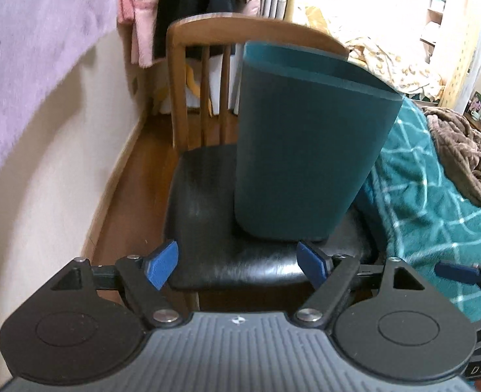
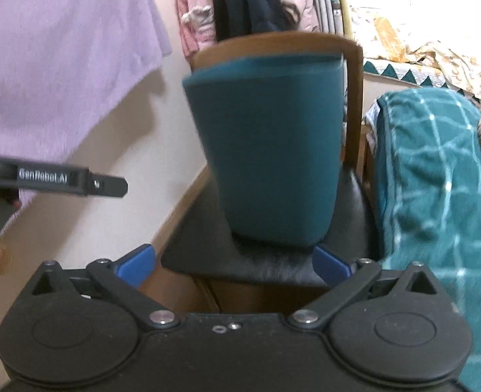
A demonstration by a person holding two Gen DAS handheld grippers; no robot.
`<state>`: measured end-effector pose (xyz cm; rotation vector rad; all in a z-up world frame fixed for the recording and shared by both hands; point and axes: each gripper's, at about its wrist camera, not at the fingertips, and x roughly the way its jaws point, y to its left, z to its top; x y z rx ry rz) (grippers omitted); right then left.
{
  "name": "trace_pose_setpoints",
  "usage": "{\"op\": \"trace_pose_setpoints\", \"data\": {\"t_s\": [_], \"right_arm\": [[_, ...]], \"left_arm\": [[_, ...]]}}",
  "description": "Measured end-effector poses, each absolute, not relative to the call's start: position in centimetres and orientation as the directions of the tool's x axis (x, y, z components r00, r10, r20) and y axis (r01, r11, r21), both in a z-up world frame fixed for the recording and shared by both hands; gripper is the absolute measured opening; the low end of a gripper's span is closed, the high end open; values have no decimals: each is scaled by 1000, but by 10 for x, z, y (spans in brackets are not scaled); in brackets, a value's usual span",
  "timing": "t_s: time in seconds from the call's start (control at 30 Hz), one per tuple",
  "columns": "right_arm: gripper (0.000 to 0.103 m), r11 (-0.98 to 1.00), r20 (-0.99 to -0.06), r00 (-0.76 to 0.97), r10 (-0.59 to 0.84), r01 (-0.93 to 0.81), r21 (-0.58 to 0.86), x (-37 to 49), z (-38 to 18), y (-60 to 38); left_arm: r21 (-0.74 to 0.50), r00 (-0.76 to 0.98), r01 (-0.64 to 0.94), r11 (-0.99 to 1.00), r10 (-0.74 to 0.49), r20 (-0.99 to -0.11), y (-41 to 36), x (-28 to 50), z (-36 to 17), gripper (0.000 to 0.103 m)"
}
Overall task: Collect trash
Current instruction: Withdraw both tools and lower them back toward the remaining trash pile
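Note:
A dark teal trash bin point(image 1: 309, 150) stands upright on the black seat of a wooden chair point(image 1: 207, 228). It also shows in the right wrist view point(image 2: 269, 150) on the same chair point(image 2: 207, 245). My left gripper point(image 1: 238, 266) is open and empty, just in front of the seat's front edge, short of the bin. My right gripper point(image 2: 233, 266) is open and empty, also in front of the seat, facing the bin. The inside of the bin is hidden. No loose trash is in view.
A bed with a teal checked blanket point(image 1: 436, 202) and a brown blanket point(image 1: 469, 156) lies right of the chair. A cream wall point(image 1: 60, 163) and wooden floor are on the left. Clothes point(image 1: 181, 6) hang behind the chair. The left gripper's body point(image 2: 60, 179) shows at left.

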<state>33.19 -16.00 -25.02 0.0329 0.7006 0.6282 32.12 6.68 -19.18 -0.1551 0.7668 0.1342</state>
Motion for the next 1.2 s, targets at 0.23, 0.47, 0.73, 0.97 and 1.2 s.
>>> {"op": "trace_pose_setpoints", "data": {"t_s": [0.23, 0.47, 0.73, 0.97, 1.2], "right_arm": [[103, 832, -638, 563, 525, -497, 247, 319, -337, -163], [103, 850, -701, 525, 483, -473, 231, 312, -438, -167], [99, 866, -770, 464, 439, -448, 224, 312, -553, -161], [97, 864, -810, 427, 403, -469, 182, 321, -630, -157], [94, 905, -847, 429, 313, -405, 130, 346, -694, -173]], "left_arm": [[-132, 696, -181, 975, 32, -717, 78, 305, -282, 83], [-107, 606, -218, 970, 49, -794, 83, 298, -390, 83], [-58, 535, -197, 979, 58, -843, 85, 296, -508, 83], [-8, 509, -134, 991, 62, -859, 80, 300, -577, 83], [-3, 462, -68, 998, 29, -887, 78, 292, -635, 83]]}}
